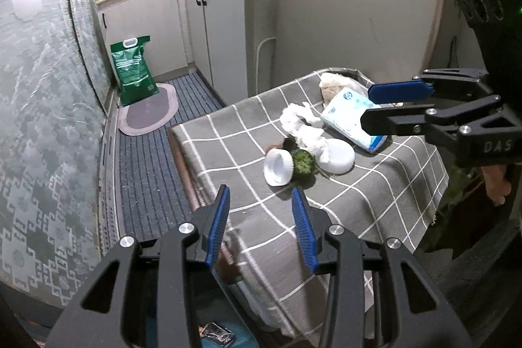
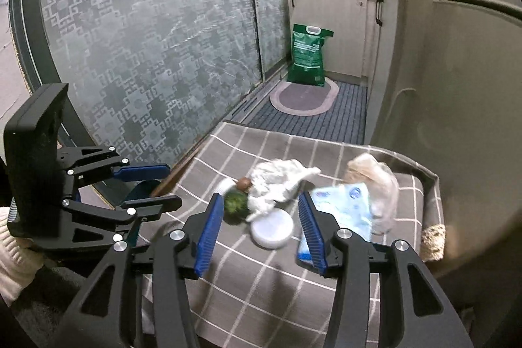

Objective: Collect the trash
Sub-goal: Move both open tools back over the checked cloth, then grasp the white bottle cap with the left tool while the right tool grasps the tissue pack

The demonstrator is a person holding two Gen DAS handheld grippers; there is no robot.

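Nothing collected yet: both the left claw (image 1: pixel 259 204) and right claw (image 2: pixel 257 214) hang released and empty over the checked tabletop (image 1: pixel 375 194), where crumpled tissue (image 1: pixel 305 128), white lids (image 1: pixel 277 167), a green lump (image 1: pixel 303 165) (possibly food) and tissue pack (image 1: pixel 350 123) all remain.

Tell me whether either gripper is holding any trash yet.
No. The left gripper and right gripper are both open and empty above the checked tablecloth.

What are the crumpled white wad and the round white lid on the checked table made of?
The crumpled white wad looks like tissue paper: matte, soft, creased folds. The round white lid looks like plastic: smooth, slightly shiny, with a ribbed rim. Neither is certain from looks alone.
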